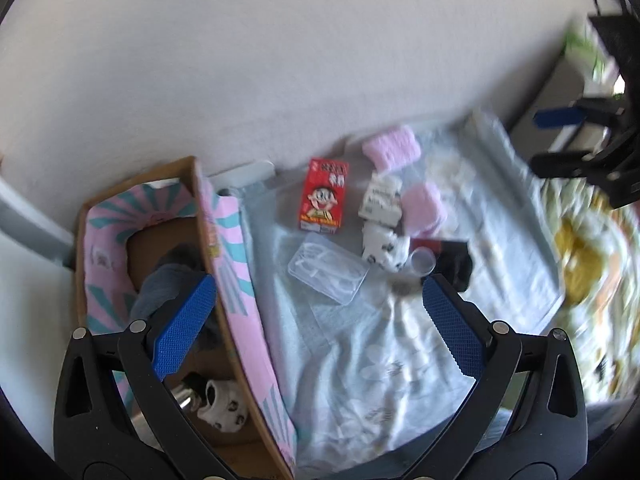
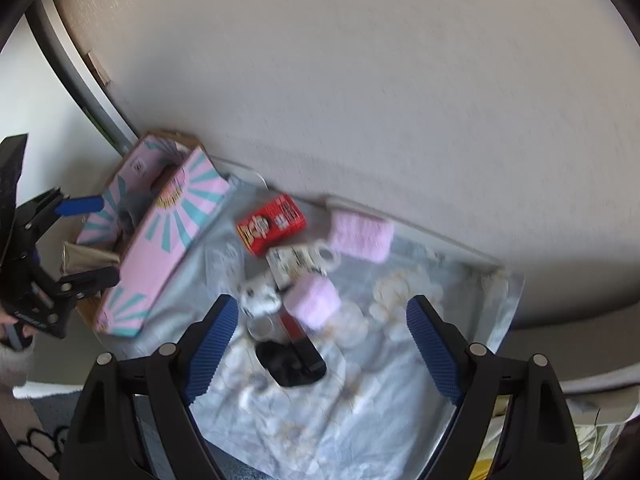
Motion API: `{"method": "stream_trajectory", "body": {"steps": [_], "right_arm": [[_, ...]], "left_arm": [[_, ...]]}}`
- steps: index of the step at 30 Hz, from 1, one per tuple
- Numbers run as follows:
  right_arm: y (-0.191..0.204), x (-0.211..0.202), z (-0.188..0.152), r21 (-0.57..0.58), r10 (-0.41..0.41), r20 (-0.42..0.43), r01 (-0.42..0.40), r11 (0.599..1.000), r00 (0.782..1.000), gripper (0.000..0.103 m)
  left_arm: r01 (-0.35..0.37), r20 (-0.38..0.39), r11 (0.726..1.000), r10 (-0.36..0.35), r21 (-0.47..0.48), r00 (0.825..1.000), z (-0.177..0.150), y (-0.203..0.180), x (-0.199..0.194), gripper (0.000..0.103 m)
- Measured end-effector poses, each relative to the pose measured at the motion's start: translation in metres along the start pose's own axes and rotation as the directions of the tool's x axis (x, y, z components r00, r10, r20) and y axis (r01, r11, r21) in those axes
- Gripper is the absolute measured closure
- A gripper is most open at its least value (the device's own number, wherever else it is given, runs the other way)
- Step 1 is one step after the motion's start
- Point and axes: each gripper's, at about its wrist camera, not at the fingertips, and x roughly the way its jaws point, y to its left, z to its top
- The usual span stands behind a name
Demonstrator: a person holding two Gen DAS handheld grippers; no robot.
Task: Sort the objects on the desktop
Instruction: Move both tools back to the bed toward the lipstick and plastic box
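Both tongs, left tongs and right tongs, hung apart, empty. Black item lay between right tongs; box stood beside left. Advice: descend squarely, clamp gently.

Left gripper: jaws spread wide, blue pads angled outward, nothing between them, pointing down and forward. Seen from the right wrist it sits at far left, jaws also apart, with a hand in a pale sleeve on its handle. Right gripper: jaws wide apart, empty, pointing down. From the left wrist it shows at upper right, fingers parted.
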Motion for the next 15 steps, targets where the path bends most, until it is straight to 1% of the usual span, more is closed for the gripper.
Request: {"method": "stream_trajectory", "body": {"steps": [5, 8, 10, 11, 13, 14, 15], "right_arm": [[-0.012, 0.021, -0.034, 0.006, 0.027, -0.036, -0.027, 1.0, 0.999, 0.019], [-0.014, 0.036, -0.049, -0.015, 0.035, -0.051, -0.036, 0.999, 0.998, 0.019], [-0.013, 0.052, -0.058, -0.027, 0.046, -0.076, -0.048, 0.998, 0.996, 0.021], [-0.013, 0.06, -0.061, -0.032, 0.052, -0.086, -0.055, 0.998, 0.995, 0.028], [-0.012, 0.078, -0.065, -0.03, 0.078, -0.102, -0.082, 0.996, 0.992, 0.039], [-0.012, 0.084, -0.066, -0.024, 0.093, -0.108, -0.096, 0.995, 0.99, 0.042], [-0.012, 0.093, -0.066, -0.017, 0.108, -0.116, -0.111, 0.994, 0.987, 0.043]], "left_arm": [[-0.022, -0.074, 0.995, 0.029, 0.092, 0.997, -0.007, -0.024, 0.049, 0.0], [-0.041, -0.107, 0.989, 0.057, 0.144, 0.993, -0.01, -0.034, 0.076, 0.0], [-0.061, -0.132, 0.981, 0.086, 0.182, 0.988, -0.012, -0.041, 0.096, 0.0], [-0.065, -0.14, 0.979, 0.093, 0.192, 0.986, -0.014, -0.042, 0.102, 0.0], [-0.066, -0.155, 0.973, 0.102, 0.222, 0.983, -0.015, -0.044, 0.114, 0.0], [-0.069, -0.159, 0.973, 0.105, 0.22, 0.982, -0.016, -0.044, 0.119, 0.0], [-0.07, -0.164, 0.974, 0.107, 0.216, 0.981, -0.016, -0.043, 0.124, 0.0]]}}
